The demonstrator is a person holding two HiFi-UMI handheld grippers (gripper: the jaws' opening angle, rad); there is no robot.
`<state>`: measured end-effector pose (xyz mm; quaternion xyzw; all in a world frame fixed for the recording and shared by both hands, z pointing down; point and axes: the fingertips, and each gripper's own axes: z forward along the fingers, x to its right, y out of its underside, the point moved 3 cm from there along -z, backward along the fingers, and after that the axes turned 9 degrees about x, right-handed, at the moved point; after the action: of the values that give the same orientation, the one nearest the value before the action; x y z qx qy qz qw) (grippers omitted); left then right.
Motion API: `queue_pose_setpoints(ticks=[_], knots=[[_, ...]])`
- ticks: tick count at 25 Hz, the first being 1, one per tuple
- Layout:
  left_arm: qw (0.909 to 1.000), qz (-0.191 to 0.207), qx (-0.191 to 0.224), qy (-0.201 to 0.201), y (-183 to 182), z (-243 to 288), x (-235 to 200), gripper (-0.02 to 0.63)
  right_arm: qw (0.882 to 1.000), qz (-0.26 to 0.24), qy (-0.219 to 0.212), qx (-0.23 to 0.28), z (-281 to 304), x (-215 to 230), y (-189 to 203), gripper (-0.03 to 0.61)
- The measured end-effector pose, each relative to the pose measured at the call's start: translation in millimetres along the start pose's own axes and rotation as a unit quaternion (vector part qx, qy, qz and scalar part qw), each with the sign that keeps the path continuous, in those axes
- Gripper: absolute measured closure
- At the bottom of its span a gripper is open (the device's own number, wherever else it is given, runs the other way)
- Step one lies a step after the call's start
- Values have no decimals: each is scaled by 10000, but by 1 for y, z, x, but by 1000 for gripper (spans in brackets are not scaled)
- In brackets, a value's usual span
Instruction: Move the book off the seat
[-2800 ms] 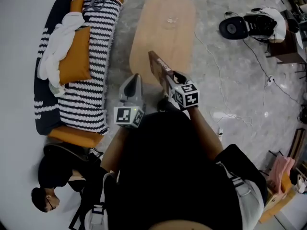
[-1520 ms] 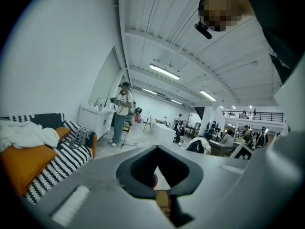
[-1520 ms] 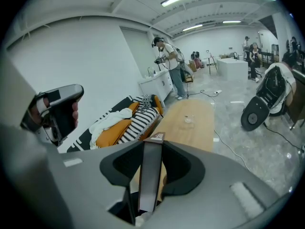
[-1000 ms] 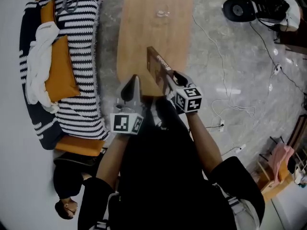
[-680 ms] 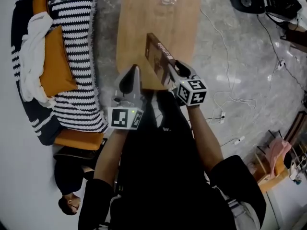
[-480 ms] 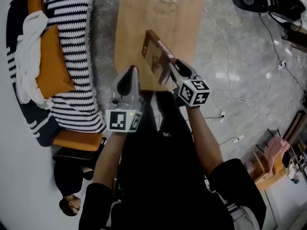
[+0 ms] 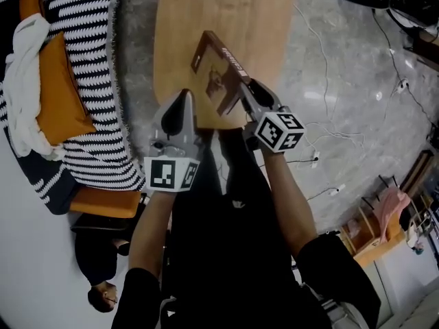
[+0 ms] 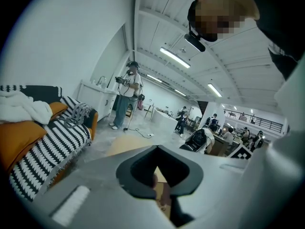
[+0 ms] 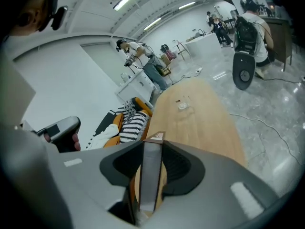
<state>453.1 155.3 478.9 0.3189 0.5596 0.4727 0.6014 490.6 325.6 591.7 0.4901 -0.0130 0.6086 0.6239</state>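
Nearest, the left gripper hangs at the near end of the table, its jaws apparently closed together with nothing between them, though its own view is dim there. Just beside it, the right gripper is clenched on the lower edge of the brown book. The book stands on edge, tilted with its cover leaning left, over the table's near end; whether it touches the wood I cannot tell. It is off the sofa, which lies well apart to the left, carrying an orange cushion and a white cloth.
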Motion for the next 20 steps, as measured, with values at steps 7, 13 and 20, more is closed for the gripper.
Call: queue_pose_setpoints(ticks=[7,13,20], knots=[[9999,-82,-110,21,23,4,-9,608,9987,478,-9,194,10,17,8,439],[9997,-148,-195,-38,39,6,-15,607,9928,1117,-128,425,12,42,16,436],[9993,-212,-297,-5,61,12,-20,607,9822,1711,-387,674,17,64,29,433]])
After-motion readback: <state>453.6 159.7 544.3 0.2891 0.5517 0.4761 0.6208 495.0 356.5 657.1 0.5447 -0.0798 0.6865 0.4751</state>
